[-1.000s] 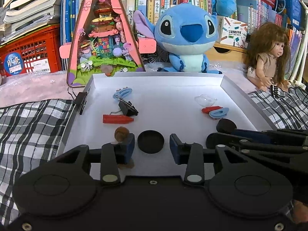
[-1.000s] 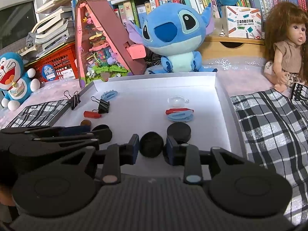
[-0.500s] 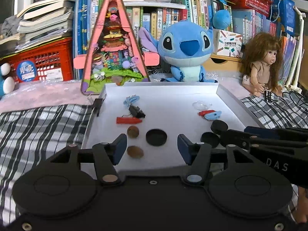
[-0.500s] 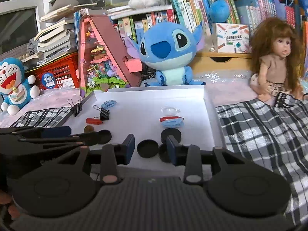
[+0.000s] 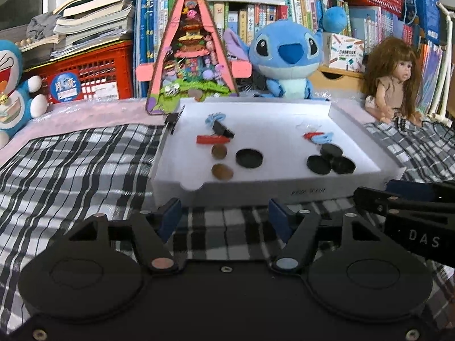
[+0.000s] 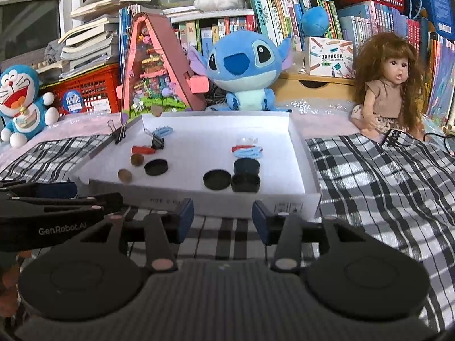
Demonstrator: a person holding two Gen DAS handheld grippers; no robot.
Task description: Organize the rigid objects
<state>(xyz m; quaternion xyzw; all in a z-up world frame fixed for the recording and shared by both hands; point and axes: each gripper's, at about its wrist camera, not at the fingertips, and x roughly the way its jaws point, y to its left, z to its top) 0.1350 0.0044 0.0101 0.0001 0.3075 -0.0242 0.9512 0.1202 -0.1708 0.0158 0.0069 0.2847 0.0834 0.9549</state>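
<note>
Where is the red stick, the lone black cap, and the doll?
red stick (image 5: 212,139), left wrist view, middle of its length
lone black cap (image 5: 249,157), left wrist view, its hollow centre
doll (image 6: 384,96), right wrist view, her chest

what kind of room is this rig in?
Probably a child's bedroom or playroom: packed bookshelves behind, a blue plush toy and a doll beside the white tray, all on a plaid blanket.

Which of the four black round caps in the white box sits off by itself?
The black cap on the left half of the white box, beside the two brown discs. The other three caps huddle together at the right.
</note>
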